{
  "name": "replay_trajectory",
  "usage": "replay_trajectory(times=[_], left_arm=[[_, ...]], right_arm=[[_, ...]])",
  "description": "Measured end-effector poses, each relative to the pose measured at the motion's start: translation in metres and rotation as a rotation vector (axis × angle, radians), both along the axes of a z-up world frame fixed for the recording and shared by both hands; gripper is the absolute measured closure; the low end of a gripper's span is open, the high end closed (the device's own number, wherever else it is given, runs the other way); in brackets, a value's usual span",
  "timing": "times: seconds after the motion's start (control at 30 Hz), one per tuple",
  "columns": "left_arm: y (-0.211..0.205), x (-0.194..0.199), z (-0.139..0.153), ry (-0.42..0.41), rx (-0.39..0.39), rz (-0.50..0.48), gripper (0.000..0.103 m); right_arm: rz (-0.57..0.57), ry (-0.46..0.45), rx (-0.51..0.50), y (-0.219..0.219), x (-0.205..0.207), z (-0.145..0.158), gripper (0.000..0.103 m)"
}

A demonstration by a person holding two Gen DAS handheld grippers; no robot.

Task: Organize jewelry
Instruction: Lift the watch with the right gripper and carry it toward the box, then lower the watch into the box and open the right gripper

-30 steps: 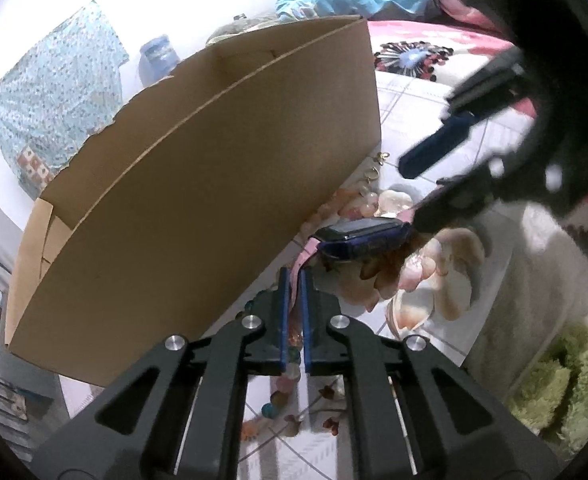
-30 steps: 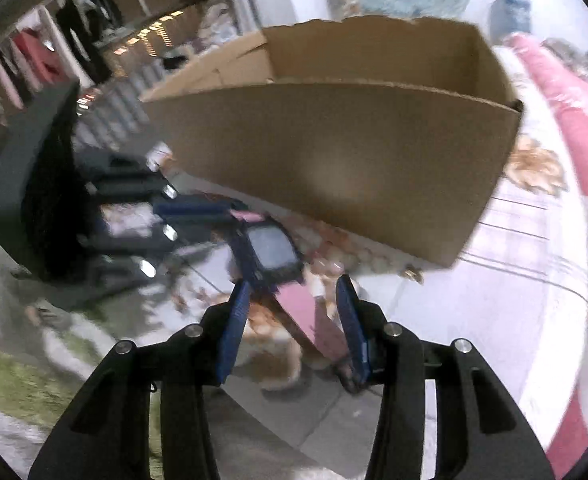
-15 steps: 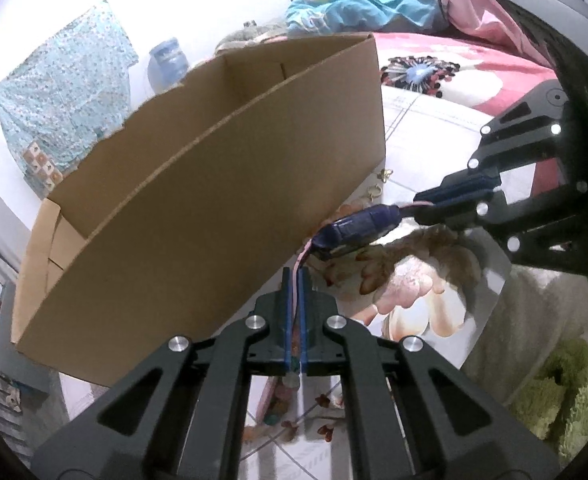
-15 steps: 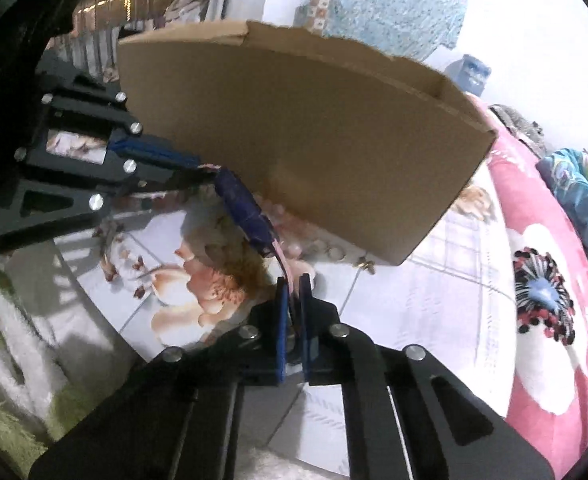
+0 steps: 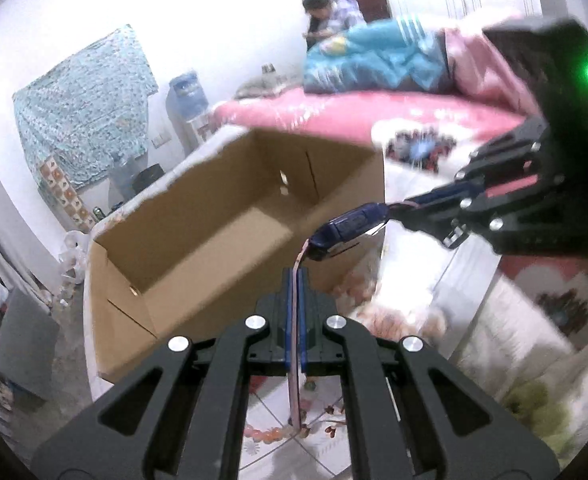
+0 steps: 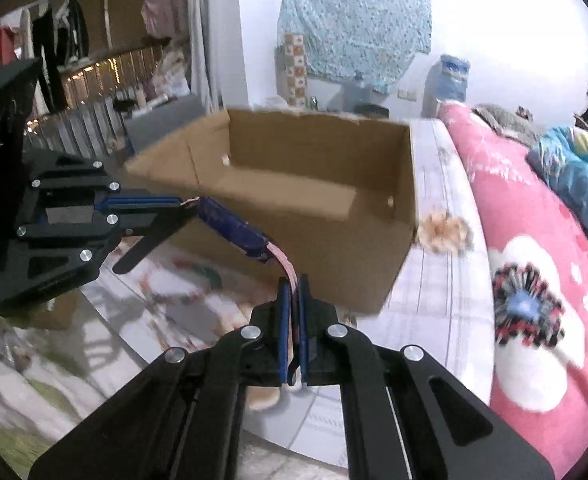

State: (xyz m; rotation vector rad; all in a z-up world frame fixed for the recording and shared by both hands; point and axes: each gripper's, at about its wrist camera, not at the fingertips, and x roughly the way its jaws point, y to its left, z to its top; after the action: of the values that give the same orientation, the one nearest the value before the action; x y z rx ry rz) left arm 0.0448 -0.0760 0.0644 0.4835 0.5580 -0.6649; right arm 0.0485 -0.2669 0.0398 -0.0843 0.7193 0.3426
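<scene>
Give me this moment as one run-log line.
left gripper: shut on watch strap | right gripper: shut on other strap | watch: held above floor beside cardboard box

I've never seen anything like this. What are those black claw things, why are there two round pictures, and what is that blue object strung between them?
There is no robot here. A person holds two hand tools, each with two fingers and a wide-angle camera looking along them, which is why the pictures are round.

One picture looks out from the left gripper, the other from the right gripper. Each also sees the other tool from the side.

Both are shut on the pink strap of a watch, one at each end, so its blue body hangs between them above the surface, in front of an open cardboard box that looks empty as far as can be seen.

Below, on a flowered cloth, lies a string of beads. Beside it is a pink blanket.
</scene>
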Motion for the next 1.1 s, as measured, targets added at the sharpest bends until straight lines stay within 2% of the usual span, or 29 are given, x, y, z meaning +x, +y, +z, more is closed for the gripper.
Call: replay_trajectory(times=[0.17, 0.23, 0.3, 0.4, 0.5, 0.63, 0.73, 0.83, 0.87, 0.97, 1.0, 1.03, 1.1], left_arm=[[0.027, 0.032, 0.056, 0.055, -0.111, 0.034, 0.101], [0.034, 0.057, 0.069, 0.109, -0.122, 0.061, 0.101], [0.038, 0.084, 0.073, 0.161, -0.117, 0.084, 0.101], [0.042, 0.141, 0.060, 0.315, -0.087, 0.141, 0.101], [0.040, 0.199, 0.028, 0.468, -0.040, 0.212, 0.101], [0.035, 0.245, -0.014, 0.591, 0.059, 0.276, 0.101], [0.032, 0.271, -0.039, 0.649, 0.116, 0.322, 0.100], [0.032, 0.288, -0.055, 0.685, 0.150, 0.373, 0.096], [0.033, 0.295, -0.057, 0.675, 0.153, 0.385, 0.096], [0.037, 0.302, -0.054, 0.643, 0.133, 0.405, 0.082], [0.037, 0.303, -0.053, 0.636, 0.122, 0.406, 0.078], [0.038, 0.304, -0.048, 0.617, 0.112, 0.408, 0.077], [0.039, 0.305, -0.045, 0.588, 0.109, 0.410, 0.075]], right_arm=[[0.057, -0.022, 0.044, 0.008, 0.027, 0.051, 0.099], [0.084, 0.022, 0.068, 0.013, 0.058, 0.064, 0.099], [0.102, 0.085, 0.072, 0.016, 0.090, 0.065, 0.099], [0.109, 0.253, 0.080, 0.025, 0.149, 0.047, 0.099], [0.103, 0.407, 0.049, 0.036, 0.201, 0.019, 0.099], [0.103, 0.581, -0.011, 0.051, 0.254, -0.022, 0.099], [0.093, 0.645, -0.025, 0.057, 0.276, -0.042, 0.099], [0.067, 0.734, -0.013, 0.058, 0.296, -0.066, 0.095], [0.045, 0.728, -0.027, 0.057, 0.299, -0.069, 0.094], [0.020, 0.697, -0.040, 0.054, 0.307, -0.069, 0.087], [0.008, 0.680, -0.045, 0.053, 0.308, -0.068, 0.081], [-0.003, 0.663, -0.045, 0.049, 0.310, -0.069, 0.075], [-0.010, 0.650, -0.014, 0.045, 0.313, -0.064, 0.072]])
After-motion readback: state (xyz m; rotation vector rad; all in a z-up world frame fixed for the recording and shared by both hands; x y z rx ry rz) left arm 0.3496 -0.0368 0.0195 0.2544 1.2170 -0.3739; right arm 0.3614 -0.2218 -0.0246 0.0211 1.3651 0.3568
